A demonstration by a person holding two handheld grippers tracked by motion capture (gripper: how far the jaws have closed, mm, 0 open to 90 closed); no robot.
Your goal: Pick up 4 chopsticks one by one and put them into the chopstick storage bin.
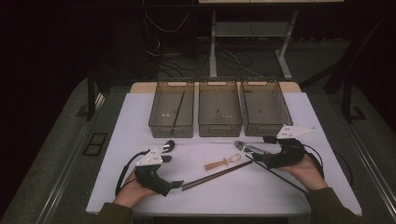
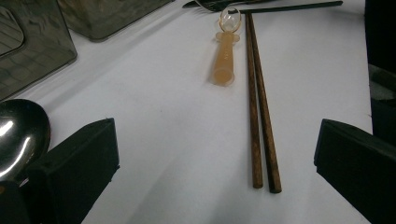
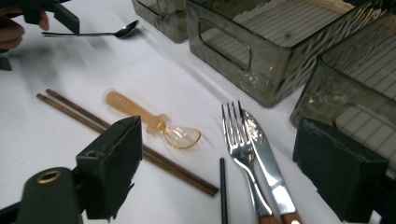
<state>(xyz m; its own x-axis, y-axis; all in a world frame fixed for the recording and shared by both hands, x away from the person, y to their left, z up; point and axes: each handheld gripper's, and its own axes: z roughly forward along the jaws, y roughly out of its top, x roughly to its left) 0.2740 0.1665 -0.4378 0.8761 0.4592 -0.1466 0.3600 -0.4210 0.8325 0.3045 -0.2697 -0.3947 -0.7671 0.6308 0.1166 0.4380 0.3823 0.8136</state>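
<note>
My left gripper (image 1: 171, 171) hovers open at the table's front left. A pair of brown chopsticks (image 2: 261, 116) lies on the white table between its jaws, nearer the right one. A metal spoon (image 2: 18, 135) rests just outside its left jaw. An orange plastic spoon (image 2: 224, 51) lies farther ahead. My right gripper (image 1: 262, 150) is open at the right, over a fork (image 3: 238, 135) and a knife (image 3: 267, 161) that lie side by side between its jaws. A black chopstick (image 3: 223, 191) lies to the left of the fork.
Three smoky clear bins (image 1: 219, 112) stand in a row at the back of the white table (image 1: 140, 112). The left bin (image 1: 163, 114) holds a dark chopstick (image 1: 178, 111). In the high view, the black chopstick (image 1: 280, 176) runs under the right hand toward the front edge.
</note>
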